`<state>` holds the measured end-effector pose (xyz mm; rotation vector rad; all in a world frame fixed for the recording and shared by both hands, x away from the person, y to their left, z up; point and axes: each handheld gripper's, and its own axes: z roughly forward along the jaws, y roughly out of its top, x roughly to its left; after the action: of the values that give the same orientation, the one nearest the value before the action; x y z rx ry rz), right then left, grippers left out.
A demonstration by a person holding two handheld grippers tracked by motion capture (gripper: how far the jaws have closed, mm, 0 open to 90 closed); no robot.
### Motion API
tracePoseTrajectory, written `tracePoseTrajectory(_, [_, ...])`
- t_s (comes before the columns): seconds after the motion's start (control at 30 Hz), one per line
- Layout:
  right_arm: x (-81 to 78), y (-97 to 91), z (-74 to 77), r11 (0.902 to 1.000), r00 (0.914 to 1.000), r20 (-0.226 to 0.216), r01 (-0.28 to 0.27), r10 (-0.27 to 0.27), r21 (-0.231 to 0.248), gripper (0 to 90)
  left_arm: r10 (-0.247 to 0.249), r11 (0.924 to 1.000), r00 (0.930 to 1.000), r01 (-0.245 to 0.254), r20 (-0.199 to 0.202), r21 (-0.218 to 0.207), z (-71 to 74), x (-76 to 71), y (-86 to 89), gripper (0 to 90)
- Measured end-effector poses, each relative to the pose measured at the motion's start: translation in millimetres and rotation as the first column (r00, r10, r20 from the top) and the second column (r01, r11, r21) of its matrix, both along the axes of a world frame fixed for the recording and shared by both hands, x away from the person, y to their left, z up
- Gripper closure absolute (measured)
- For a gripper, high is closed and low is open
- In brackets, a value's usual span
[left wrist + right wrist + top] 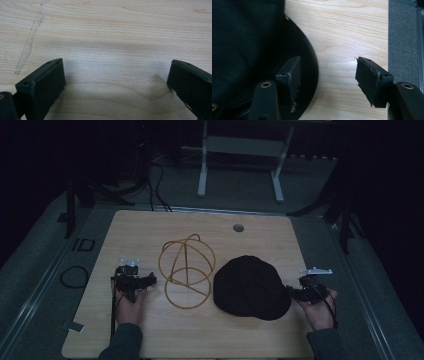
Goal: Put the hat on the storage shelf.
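Dim room, pale wooden table (150,340). Your right gripper (328,80) hangs with jaws spread, empty, one jaw over the brim of the black cap (251,287), which lies just to its left near the table's right edge. Your left gripper (115,82), also spread, is farther off beside the wire hat stand (187,270).

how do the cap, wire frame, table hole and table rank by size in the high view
1. table
2. cap and wire frame: look about alike, cap perhaps slightly larger
3. table hole

Black fingers (372,82), brass screws, dark sleeves (122,342)
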<state>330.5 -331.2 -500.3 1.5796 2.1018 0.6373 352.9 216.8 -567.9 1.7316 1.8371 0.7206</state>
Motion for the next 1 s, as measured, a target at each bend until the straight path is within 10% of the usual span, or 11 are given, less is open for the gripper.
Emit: tracePoseTrajectory(1.0, [20.1,29.0,32.2,0.9894,0.9908,-0.09,-0.09,0.1,0.114,42.5,0.0,1.0,1.0,0.0,0.0,0.0,0.0,0.0,0.0,1.2])
